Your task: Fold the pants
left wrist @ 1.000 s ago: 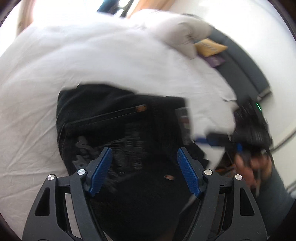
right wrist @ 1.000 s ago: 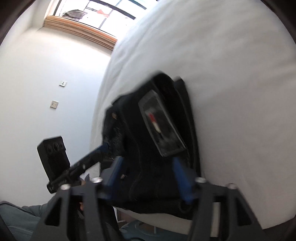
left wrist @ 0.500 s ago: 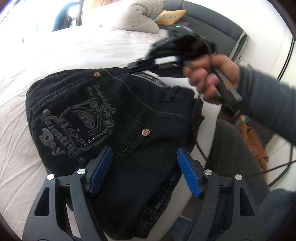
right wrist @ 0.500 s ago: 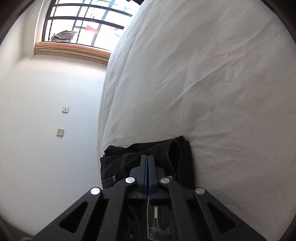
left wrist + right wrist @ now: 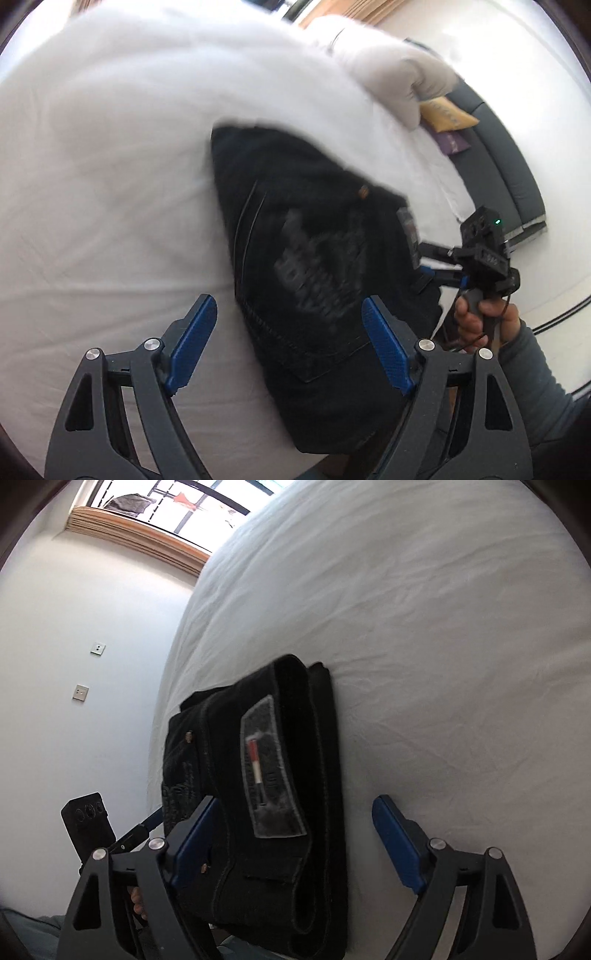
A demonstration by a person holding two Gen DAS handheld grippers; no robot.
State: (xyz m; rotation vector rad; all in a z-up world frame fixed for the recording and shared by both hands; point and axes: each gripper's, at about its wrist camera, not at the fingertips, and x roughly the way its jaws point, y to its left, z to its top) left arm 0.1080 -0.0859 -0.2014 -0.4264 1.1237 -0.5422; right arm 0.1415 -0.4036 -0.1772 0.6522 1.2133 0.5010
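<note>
Black jeans [image 5: 317,266] lie folded in a compact stack on the white bed, printed back pocket up; in the right wrist view the jeans [image 5: 266,797] show a grey waistband label. My left gripper [image 5: 291,347] is open and empty, held just above the near edge of the stack. My right gripper [image 5: 299,845] is open and empty, jaws spread over the waistband end. The right gripper [image 5: 443,266] also shows in the left wrist view at the stack's right edge.
The white bed sheet [image 5: 424,627] spreads beyond the jeans. A pale pillow [image 5: 395,77] and a yellow cushion [image 5: 445,116] lie at the head, beside a dark headboard [image 5: 513,177]. A white wall with sockets [image 5: 79,692] and a window [image 5: 177,506] stand on the left.
My right gripper was shut on the waistband half a second ago and is now open. The left gripper has pulled back and swung left, still open. The jeans lie on the sheet.
</note>
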